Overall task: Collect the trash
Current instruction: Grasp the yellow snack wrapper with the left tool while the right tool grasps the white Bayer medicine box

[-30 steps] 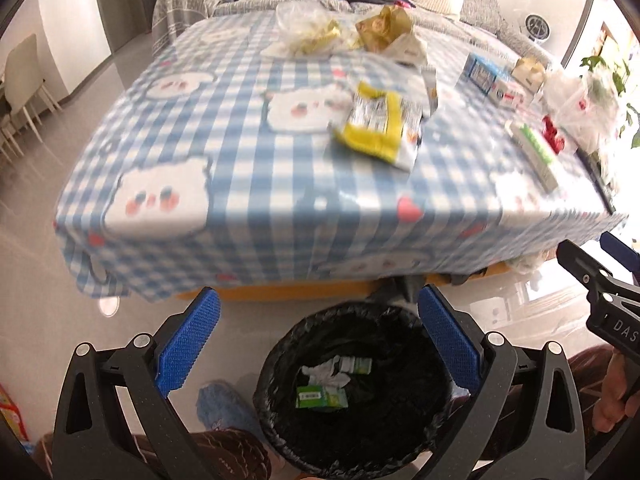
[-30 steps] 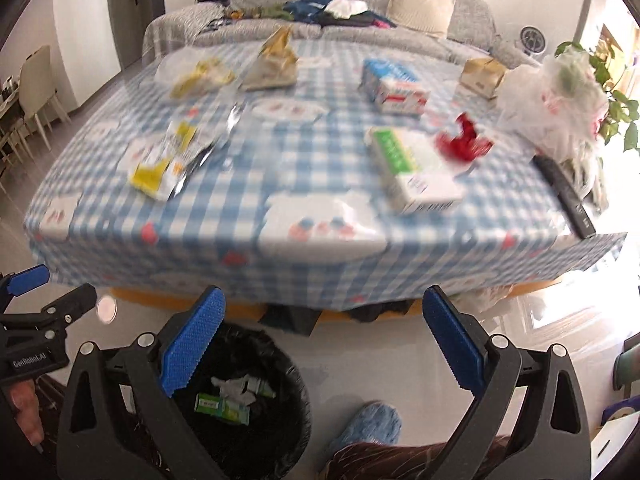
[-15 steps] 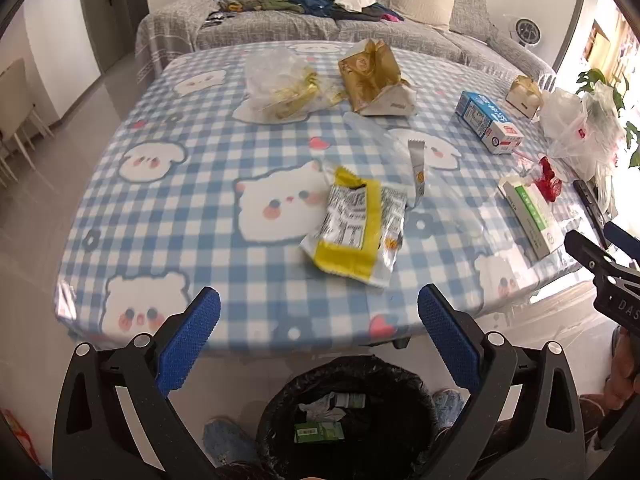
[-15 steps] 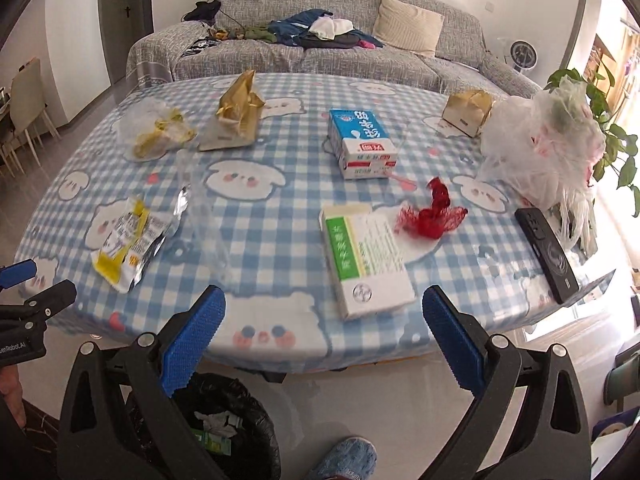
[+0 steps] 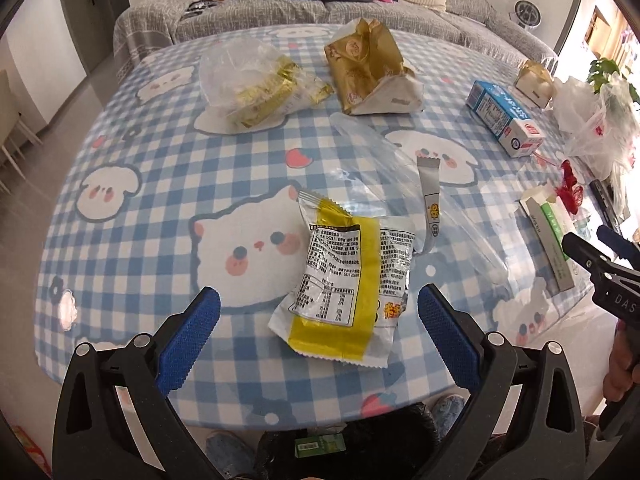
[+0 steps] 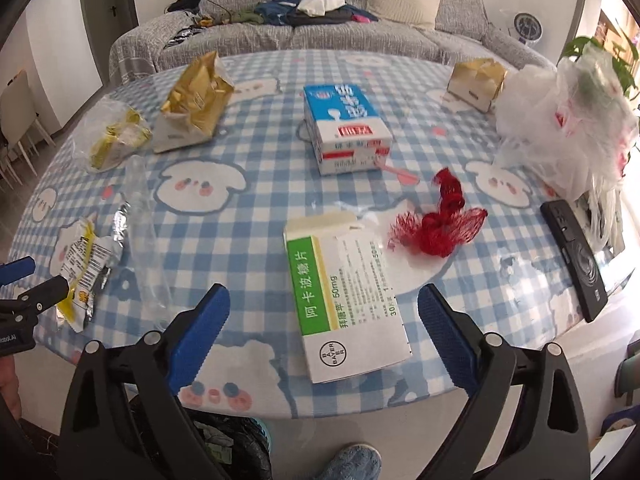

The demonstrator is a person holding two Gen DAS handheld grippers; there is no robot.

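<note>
left claw point(image 5: 319, 320): wide, I'd pinch the snack wrapper point(image 5: 346, 280) by its near edge
right claw point(image 6: 323, 318): wide, empty, over medicine box point(image 6: 346, 296)

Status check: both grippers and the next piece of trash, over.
Left gripper open, empty, lined up on yellow snack wrapper. Right gripper open, empty, over medicine box. Nothing blocking either.
</note>
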